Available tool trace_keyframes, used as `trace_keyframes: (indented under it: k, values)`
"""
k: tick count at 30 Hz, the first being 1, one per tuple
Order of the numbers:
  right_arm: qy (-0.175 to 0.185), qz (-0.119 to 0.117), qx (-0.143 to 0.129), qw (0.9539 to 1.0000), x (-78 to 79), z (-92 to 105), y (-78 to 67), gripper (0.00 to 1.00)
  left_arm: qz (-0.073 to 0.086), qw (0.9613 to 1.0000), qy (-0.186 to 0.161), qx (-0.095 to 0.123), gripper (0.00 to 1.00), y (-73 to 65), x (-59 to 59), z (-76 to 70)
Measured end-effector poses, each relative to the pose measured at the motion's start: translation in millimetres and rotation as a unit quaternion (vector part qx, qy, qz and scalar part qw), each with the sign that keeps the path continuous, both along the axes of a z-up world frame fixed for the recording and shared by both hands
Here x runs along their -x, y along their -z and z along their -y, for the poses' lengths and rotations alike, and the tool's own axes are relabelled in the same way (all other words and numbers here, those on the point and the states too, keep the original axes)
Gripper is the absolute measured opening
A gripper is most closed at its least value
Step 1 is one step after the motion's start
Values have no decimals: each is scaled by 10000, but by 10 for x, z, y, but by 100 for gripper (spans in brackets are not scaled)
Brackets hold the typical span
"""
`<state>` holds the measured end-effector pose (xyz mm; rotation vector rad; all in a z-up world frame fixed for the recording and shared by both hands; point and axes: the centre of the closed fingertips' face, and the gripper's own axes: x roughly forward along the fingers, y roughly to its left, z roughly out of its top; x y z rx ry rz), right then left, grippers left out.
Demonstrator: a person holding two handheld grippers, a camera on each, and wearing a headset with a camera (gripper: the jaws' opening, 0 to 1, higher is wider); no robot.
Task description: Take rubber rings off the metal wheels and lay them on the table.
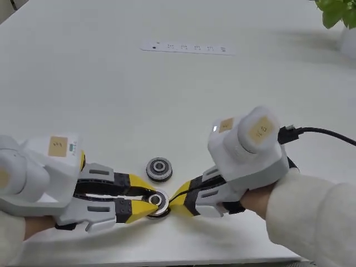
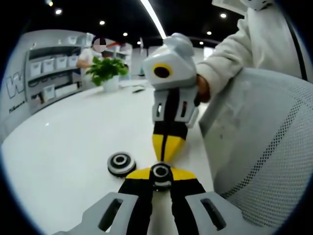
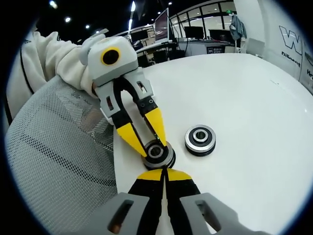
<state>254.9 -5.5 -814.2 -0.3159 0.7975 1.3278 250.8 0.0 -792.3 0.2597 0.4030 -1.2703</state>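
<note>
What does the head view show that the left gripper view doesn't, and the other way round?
The head view adds a white power strip farther back on the table, and a black cable running to the right gripper.

The left gripper view adds a mesh chair back, wall shelves, ceiling lights and a person by the shelves.

Both share the held wheel, which sits between the left gripper's jaws with the right gripper's closed tips at its rim. They also share the free wheel lying beside it and a green plant.
</note>
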Motion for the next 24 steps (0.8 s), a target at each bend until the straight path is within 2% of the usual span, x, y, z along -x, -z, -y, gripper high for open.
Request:
trace_keyframes:
  k: [4,10,13,16,17,18,19,24]
  values:
    - [151,-196,-110,9996,-10,22,-8,0,8,10000,3,-6,13,0,1,-1]
    - [207,-286,-212,9992,-26,23,-16,0,11,10000,4,-8,13,-2,2,-1]
    - [316,-467,-307,9979,-40,25,-35,0,11,10000,4,-10,13,-2,2,-1]
    - [408,-473,-328,9975,-69,37,-44,0,13,10000,3,-10,13,-3,-1,1]
    - [450,-522,-373,9969,-82,38,-56,0,10,10000,1,-11,13,-2,-1,0]
    - [586,-699,-439,9949,-76,28,-64,0,12,10000,1,-10,13,-2,-2,0]
    - [649,-770,-492,9937,-90,35,-60,0,14,10000,2,-12,13,-1,-2,0]
    - [813,-1016,-644,9894,-102,35,-85,0,17,10000,5,-14,13,0,-5,-1]
